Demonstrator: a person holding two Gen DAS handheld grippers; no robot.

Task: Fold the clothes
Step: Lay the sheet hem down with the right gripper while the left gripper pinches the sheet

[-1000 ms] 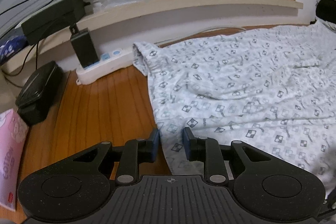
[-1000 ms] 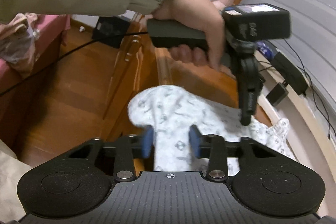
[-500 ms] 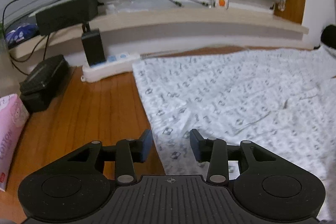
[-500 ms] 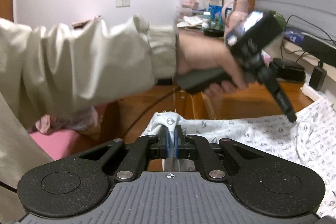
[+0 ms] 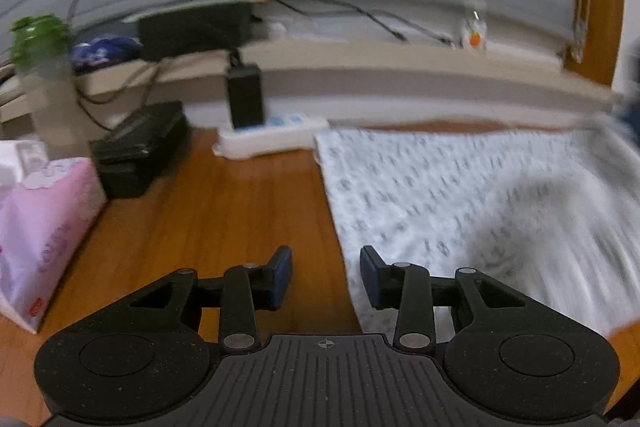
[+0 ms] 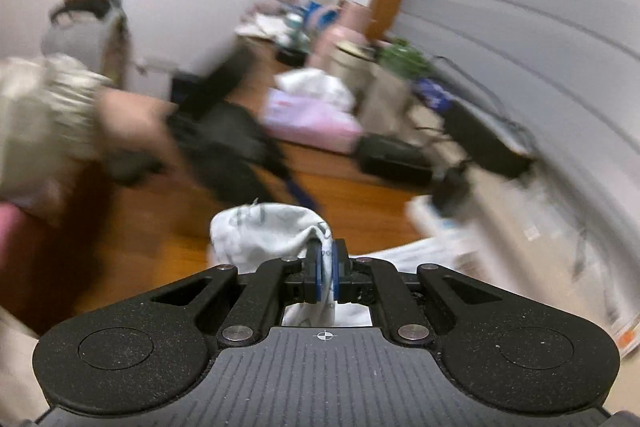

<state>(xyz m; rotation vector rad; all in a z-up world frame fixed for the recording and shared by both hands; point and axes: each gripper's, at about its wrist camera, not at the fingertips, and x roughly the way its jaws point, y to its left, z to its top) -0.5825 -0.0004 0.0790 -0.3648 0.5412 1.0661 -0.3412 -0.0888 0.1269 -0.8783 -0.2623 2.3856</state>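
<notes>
A white garment (image 5: 460, 195) with a small grey print lies spread on the wooden table, filling the right half of the left wrist view. My left gripper (image 5: 326, 277) is open above the garment's left edge, with nothing between its blue pads. In the right wrist view my right gripper (image 6: 328, 265) is shut on a bunched corner of the same garment (image 6: 268, 231), which is lifted off the table. The person's other hand (image 6: 132, 131) with the left gripper (image 6: 296, 187) shows blurred beyond it.
At the left stand a pink tissue pack (image 5: 40, 227), a black case (image 5: 140, 147) and a white power strip (image 5: 272, 135) with a black adapter. A ledge (image 5: 360, 63) with cables runs along the back. Bare table wood (image 5: 208, 219) lies left of the garment.
My right gripper shut on the garment's corner and lifted it. My left gripper opened wider and drew back to the garment's left edge. Both views are blurred by motion now.
</notes>
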